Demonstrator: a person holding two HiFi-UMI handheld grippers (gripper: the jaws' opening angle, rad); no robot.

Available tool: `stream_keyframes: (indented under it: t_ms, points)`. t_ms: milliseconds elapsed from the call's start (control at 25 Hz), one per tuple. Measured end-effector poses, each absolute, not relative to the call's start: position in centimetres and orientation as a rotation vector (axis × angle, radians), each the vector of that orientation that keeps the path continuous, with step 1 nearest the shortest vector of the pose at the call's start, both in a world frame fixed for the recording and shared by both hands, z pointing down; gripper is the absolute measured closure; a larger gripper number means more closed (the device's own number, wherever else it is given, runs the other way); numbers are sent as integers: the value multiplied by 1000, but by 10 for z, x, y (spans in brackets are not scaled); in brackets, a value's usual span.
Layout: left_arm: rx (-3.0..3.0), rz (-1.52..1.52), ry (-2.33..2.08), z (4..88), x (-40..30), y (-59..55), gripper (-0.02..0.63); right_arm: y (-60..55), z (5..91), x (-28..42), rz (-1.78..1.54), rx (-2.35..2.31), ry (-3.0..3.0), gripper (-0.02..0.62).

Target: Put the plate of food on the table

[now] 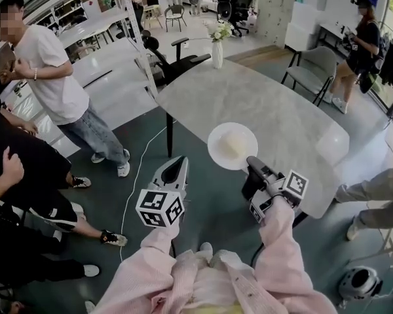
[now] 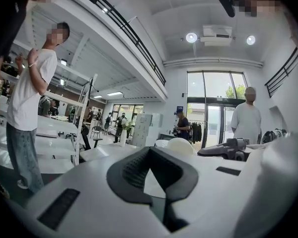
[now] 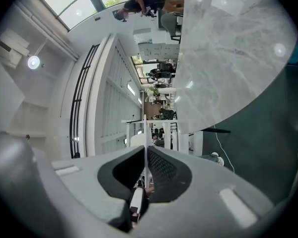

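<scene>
A white plate [image 1: 232, 146] with a pale mound of food hangs level over the near edge of the grey marble table [image 1: 281, 103]. My right gripper [image 1: 252, 163] is shut on the plate's near rim. In the right gripper view the rim shows as a thin white line [image 3: 145, 133] between the pads, with the table [image 3: 228, 48] beyond. My left gripper [image 1: 178, 162] floats left of the plate over the floor, jaws together and nothing in them. The left gripper view has its tips [image 2: 149, 150] in front, with the food mound [image 2: 180, 145] and the right gripper [image 2: 228, 148] beyond.
A white vase of flowers [image 1: 217, 48] stands at the table's far end. A black office chair [image 1: 173, 61] and a grey chair [image 1: 314, 70] flank the table. People stand at the left [image 1: 52, 77] and right [image 1: 360, 44]. A white cable [image 1: 141, 169] runs across the floor.
</scene>
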State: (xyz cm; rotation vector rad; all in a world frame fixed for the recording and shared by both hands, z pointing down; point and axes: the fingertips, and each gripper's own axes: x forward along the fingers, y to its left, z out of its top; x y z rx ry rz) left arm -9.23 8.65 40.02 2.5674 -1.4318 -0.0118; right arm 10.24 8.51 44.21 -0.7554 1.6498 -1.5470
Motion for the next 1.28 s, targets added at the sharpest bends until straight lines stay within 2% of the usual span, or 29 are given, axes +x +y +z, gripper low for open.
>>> stream_keyframes:
  t_ms: [520, 1280]
  points:
    - [2541, 0, -1416, 412, -102, -21, 614, -26, 454, 93, -1563, -774, 1645, 575]
    - [2374, 13, -1455, 443, -93, -242, 614, -244, 490, 108, -1675, -783, 1656, 575]
